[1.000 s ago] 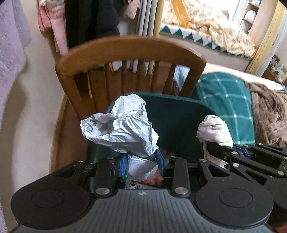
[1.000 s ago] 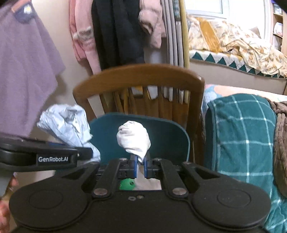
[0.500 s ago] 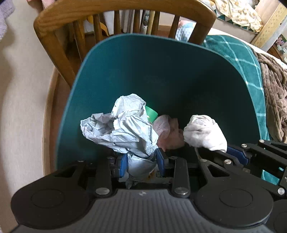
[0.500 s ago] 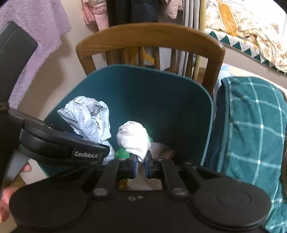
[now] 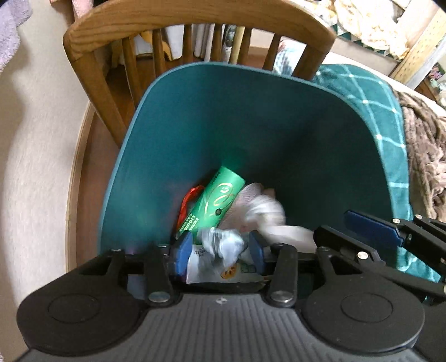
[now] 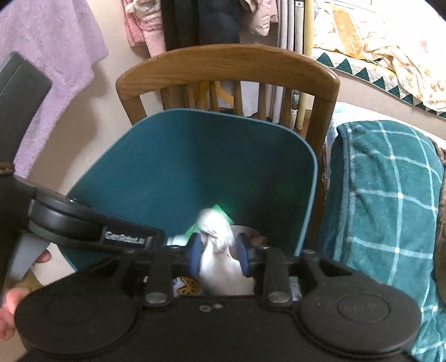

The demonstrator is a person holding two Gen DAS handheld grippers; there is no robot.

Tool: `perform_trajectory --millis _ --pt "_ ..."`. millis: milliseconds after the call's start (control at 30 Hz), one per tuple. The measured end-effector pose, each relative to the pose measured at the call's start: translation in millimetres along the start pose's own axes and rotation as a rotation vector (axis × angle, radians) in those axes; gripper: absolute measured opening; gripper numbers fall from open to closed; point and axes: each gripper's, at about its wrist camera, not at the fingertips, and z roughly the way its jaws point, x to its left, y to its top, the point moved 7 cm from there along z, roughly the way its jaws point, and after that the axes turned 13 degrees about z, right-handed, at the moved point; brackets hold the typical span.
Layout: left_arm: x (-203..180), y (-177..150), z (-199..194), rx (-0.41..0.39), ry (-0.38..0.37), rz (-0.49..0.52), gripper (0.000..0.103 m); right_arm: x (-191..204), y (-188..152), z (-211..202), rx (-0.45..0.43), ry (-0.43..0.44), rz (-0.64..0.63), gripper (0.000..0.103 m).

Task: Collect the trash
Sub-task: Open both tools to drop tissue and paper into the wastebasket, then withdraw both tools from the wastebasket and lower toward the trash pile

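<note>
Trash dropping into teal bin now: left tool spread, crumpled paper blurring between its pads; right tool spread around white wad. Green tube lying inside already. Seeming nearly finished, pending any trash out of view.

This is a lived-in home bedroom. A wooden spindle-back chair stands before clothes hanging on the wall, with a purple towel beside them. A teal checked blanket lies to the right, and rumpled yellow bedding on a quilt edged with triangles sits behind. A teal waste bin stands before the chair.
</note>
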Motion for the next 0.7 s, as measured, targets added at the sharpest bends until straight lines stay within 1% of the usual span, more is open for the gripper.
perform_trajectory --millis 33,67,133,200,267,300,333,400,567,700 --pt "-1 -1 -5 -0.012 -0.004 0.004 0.049 -2 1 -3 -0.004 0.005 0.009 0.034" --pt "-2 -1 -8 -0.022 -0.004 0.006 0.055 -3 1 -8 -0.014 0.01 0.017 0.036" --pt "-4 -2 -14 -0.039 0.001 0.007 0.063 -4 2 -17 -0.033 0.021 0.025 0.038" --pt "-5 -4 -22 -0.056 -0.008 0.012 0.063 -6 2 -27 -0.049 0.039 0.035 0.044" --pt "-6 -5 -30 -0.07 0.001 0.021 0.063 -6 2 -37 -0.066 0.053 0.038 0.061" --pt "-7 -5 -34 -0.08 0.001 0.027 0.063 -6 2 -42 -0.076 0.063 0.037 0.064" --pt "-8 -6 -39 -0.089 0.0 0.03 0.065 -5 1 -48 -0.086 0.074 0.033 0.066" --pt "-10 -9 -51 -0.114 -0.006 0.024 0.068 -4 -1 -58 -0.098 0.089 0.033 0.067" --pt "-14 -24 -82 -0.18 -0.007 0.011 0.069 0 -8 -84 -0.129 0.137 0.043 0.077" --pt "-21 -42 -105 -0.226 0.0 0.017 0.071 3 -20 -107 -0.162 0.161 0.03 0.083"
